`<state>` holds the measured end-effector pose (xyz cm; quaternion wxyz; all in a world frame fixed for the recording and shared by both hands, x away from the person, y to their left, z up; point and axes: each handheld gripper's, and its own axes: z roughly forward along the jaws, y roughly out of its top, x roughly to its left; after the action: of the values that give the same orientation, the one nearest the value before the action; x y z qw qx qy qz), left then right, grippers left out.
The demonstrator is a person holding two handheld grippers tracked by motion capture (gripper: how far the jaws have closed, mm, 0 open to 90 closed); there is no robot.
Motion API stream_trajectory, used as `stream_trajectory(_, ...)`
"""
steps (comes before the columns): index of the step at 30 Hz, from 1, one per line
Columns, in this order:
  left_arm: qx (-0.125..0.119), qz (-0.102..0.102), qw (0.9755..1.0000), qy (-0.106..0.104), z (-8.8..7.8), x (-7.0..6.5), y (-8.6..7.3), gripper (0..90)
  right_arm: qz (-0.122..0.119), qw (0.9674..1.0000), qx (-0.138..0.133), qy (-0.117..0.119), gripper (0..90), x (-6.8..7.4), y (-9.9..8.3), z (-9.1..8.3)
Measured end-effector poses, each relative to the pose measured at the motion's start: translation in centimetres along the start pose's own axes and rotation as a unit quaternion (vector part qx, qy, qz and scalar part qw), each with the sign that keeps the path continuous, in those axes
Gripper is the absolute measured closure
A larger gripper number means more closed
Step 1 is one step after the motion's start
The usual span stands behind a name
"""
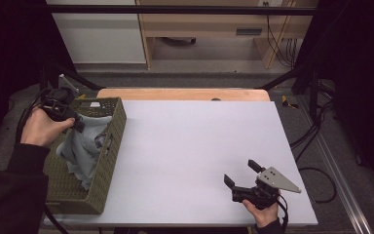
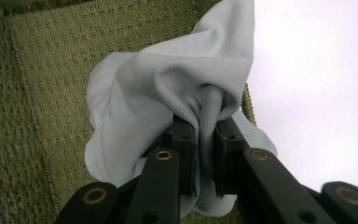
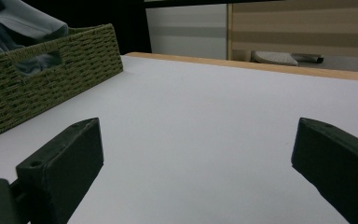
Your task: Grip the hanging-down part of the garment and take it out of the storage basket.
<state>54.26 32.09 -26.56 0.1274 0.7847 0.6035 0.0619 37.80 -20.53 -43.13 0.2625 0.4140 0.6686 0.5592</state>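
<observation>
In the high view, the left gripper (image 1: pixel 76 123) at the left of the frame pinched a pale blue cloth (image 1: pixel 84 148) that hung into the green basket (image 1: pixel 108 168), and the right gripper (image 1: pixel 242 174) sat at the lower right on the white table (image 1: pixel 195 146). In the left gripper view, the jaws were pressed tight on a fold of the cloth (image 2: pixel 168 93) in the middle, over the basket (image 2: pixel 37 93). In the right gripper view, the jaws stood wide apart at the bottom corners, with the basket (image 3: pixel 51 79) and cloth (image 3: pixel 14 23) at the upper left.

Grey floor (image 1: pixel 214 68), wooden cabinet (image 1: pixel 214 24), dim surroundings.
</observation>
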Motion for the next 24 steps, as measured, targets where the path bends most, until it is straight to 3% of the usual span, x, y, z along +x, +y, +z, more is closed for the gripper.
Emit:
stream_trajectory(8,-0.004,0.004,1.0,0.002,-0.6,-0.1,0.0,80.9,-0.001,1.0,0.0,-0.001,2.5,0.0,0.0,0.0)
stream_trajectory(15,-0.017,0.007,0.9998,0.001,-2.3,-0.2,0.1,81.0,-0.002,1.0,0.002,-0.002,2.4,0.2,0.0,0.2)
stream_trajectory(21,-0.033,0.009,0.9994,0.007,-4.9,-0.5,0.3,81.1,0.0,1.0,0.002,0.0,2.4,0.2,0.1,0.2)
stream_trajectory(24,-0.052,0.013,0.9985,0.011,-7.4,-0.9,0.5,81.1,-0.002,1.0,0.0,0.002,2.5,0.2,0.2,0.2)
